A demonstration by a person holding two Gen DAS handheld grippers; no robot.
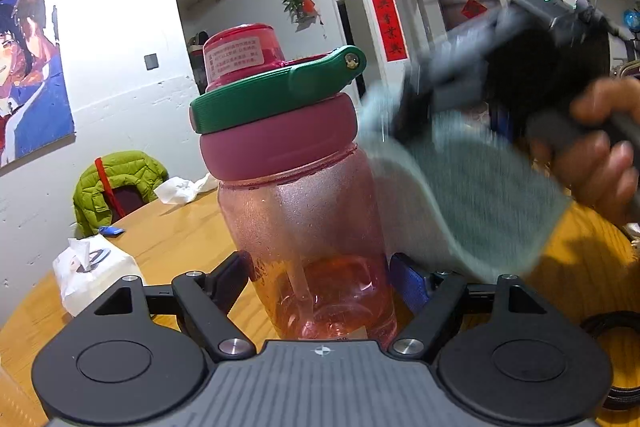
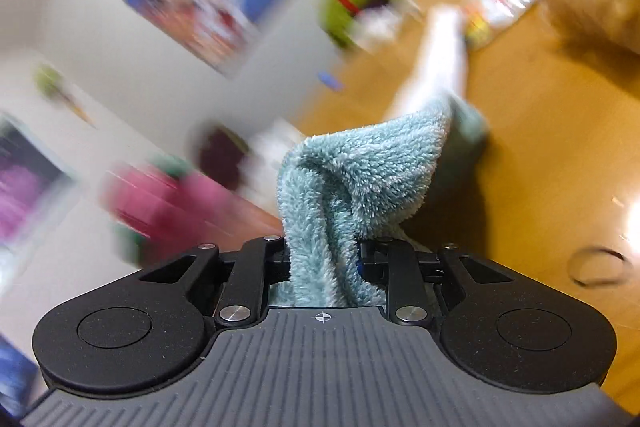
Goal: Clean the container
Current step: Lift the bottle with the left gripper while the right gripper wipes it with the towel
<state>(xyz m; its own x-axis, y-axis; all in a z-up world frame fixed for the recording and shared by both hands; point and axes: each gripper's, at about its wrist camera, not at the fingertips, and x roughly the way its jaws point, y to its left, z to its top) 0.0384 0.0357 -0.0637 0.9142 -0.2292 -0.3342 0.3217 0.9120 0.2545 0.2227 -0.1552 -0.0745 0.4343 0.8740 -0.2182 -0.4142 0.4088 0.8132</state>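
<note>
A pink see-through bottle point(image 1: 308, 227) with a pink collar and a green and pink lid stands tilted between the fingers of my left gripper point(image 1: 320, 279), which is shut on its lower body. My right gripper point(image 2: 324, 255) is shut on a fluffy light-blue cloth point(image 2: 360, 179). In the left wrist view the right gripper point(image 1: 404, 115) sits to the right of the bottle, blurred, and the cloth point(image 1: 468, 195) hangs against the bottle's right side. In the right wrist view the bottle point(image 2: 168, 199) is a pink blur at lower left.
A round wooden table point(image 1: 176, 227) lies below. On it are a tissue pack point(image 1: 92, 275) at left, crumpled white paper point(image 1: 180, 189) behind, and a black ring point(image 1: 616, 327) at right. A chair with a green jacket point(image 1: 116, 183) stands at the far edge.
</note>
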